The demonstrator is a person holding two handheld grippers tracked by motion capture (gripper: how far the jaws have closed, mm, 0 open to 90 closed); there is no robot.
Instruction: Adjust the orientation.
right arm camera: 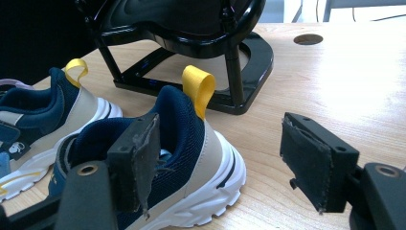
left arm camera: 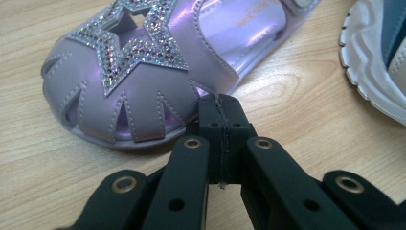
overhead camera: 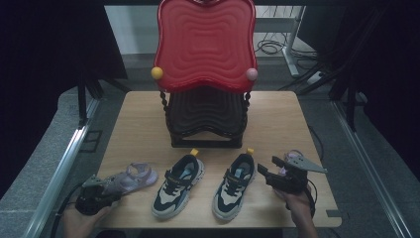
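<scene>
Purple sandal is lying at the table's left front, touching the shut, empty left gripper, while the right gripper is gaping beside the right sneaker, risking a shove instead of a grasp.

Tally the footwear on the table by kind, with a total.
Navy and white sneakers: 2 (left one, right one)
Purple sandals: 2 (one by the left gripper, one behind the right gripper)
Total: 4
</scene>
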